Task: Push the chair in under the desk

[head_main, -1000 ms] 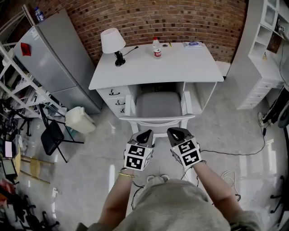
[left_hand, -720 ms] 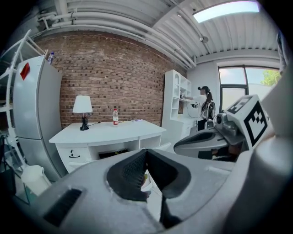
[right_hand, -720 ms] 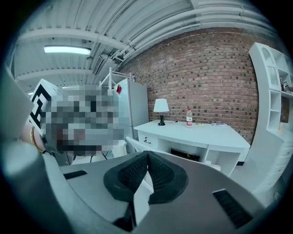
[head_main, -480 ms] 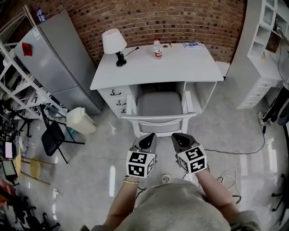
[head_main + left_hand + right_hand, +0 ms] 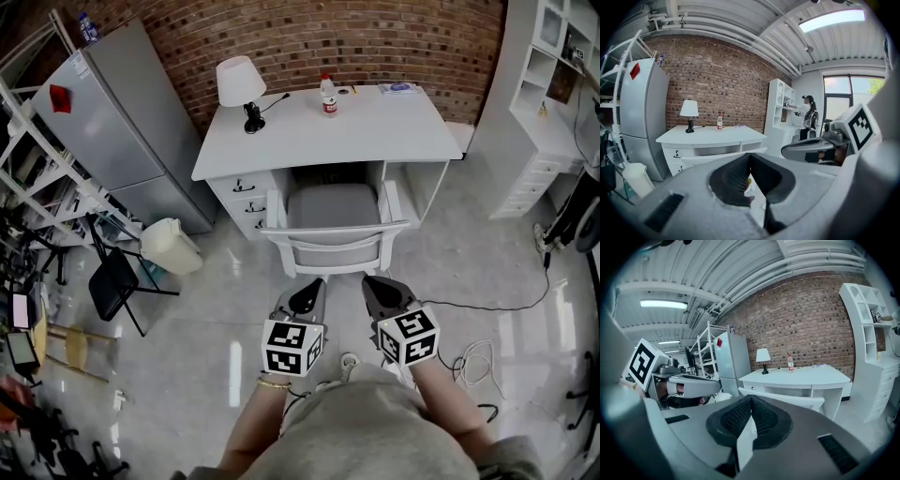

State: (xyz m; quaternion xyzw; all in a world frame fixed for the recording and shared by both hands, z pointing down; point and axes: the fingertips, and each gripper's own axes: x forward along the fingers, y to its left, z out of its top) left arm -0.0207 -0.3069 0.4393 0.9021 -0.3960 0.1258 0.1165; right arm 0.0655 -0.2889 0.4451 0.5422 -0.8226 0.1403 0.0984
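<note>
Chair (image 5: 333, 211) partway under desk (image 5: 375, 131); left tool (image 5: 312, 284) and right tool (image 5: 372, 282) pressed together, empty, clear of it.

Chair (image 5: 333, 208) seat under desk (image 5: 375, 131); L gripper (image 5: 307, 292), R gripper (image 5: 376, 287) just behind backrest (image 5: 335, 234), prob. not touching.

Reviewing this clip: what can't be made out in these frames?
Chair front legs, head view: hidden beneath its own seat.
Front edge of the seat, head view: the desk top covers it, so how far in it sits is unclear.
Chair seat, both gripper views: the bodies of the left gripper and right gripper block it.
Bottle label: too small to read in every view.
</note>
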